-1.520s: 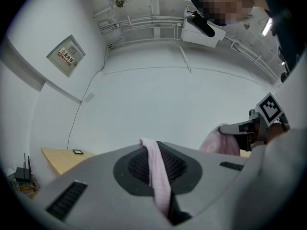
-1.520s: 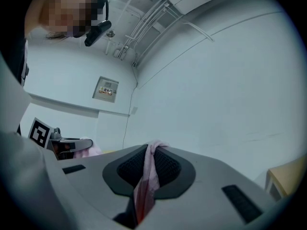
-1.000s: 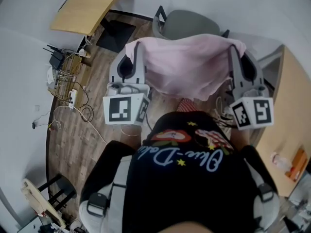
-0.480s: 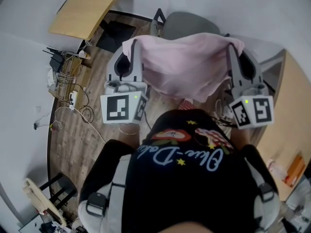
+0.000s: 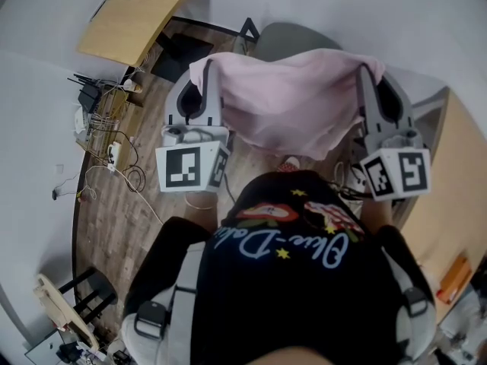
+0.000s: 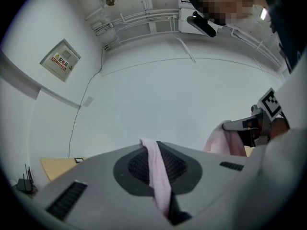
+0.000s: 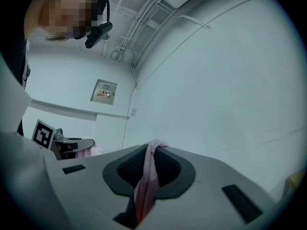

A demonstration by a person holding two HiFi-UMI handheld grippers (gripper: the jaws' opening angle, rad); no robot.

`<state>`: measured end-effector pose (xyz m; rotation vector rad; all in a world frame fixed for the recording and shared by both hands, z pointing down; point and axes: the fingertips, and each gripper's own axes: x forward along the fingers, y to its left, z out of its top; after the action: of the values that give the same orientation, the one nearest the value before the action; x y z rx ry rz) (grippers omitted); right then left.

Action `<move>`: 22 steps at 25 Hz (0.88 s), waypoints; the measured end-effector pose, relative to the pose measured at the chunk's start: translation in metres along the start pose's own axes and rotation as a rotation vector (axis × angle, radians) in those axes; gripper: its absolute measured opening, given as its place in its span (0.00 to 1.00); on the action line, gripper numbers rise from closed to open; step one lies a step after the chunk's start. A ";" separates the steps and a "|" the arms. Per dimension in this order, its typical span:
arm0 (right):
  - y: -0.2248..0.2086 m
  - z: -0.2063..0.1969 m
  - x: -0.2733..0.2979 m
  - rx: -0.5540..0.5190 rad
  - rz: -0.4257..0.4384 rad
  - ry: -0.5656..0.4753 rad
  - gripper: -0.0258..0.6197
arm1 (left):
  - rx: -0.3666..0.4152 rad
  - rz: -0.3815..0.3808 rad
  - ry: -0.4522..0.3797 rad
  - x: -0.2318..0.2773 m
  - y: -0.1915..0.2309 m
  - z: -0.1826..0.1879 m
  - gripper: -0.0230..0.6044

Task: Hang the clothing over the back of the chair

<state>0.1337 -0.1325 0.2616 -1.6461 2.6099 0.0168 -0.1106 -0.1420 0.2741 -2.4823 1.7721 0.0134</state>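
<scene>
While left gripper (image 5: 204, 73) and right gripper (image 5: 366, 73) fingers pinch its top corners, the pink garment (image 5: 293, 101) now hides more of the grey chair (image 5: 285, 35); wall sign (image 6: 60, 60) illegible

One person (image 5: 297, 280) is here. There are two grippers: the left gripper (image 5: 207, 68) and the right gripper (image 5: 367, 71). Each gripper has a marker cube on it, so there are two: one on the left (image 5: 189, 168) and one on the right (image 5: 397, 173). There is one pink piece of clothing (image 5: 293, 101) and one gray chair (image 5: 285, 38). There are two wooden desks, one up on the left (image 5: 141, 10) and one on the right (image 5: 449, 181). There is one black router (image 5: 89, 93) and one wall sign (image 6: 60, 60).
</scene>
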 end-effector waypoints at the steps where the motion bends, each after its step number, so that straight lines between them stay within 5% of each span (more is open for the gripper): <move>1: -0.003 0.001 0.003 -0.001 0.001 -0.003 0.09 | 0.001 0.004 0.002 0.002 0.000 0.000 0.05; 22: -0.031 -0.004 0.035 0.000 -0.007 0.000 0.09 | 0.020 0.041 0.015 0.036 0.011 -0.002 0.05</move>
<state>0.1461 -0.1777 0.2645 -1.6552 2.6046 0.0166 -0.1095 -0.1802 0.2733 -2.4385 1.8196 -0.0206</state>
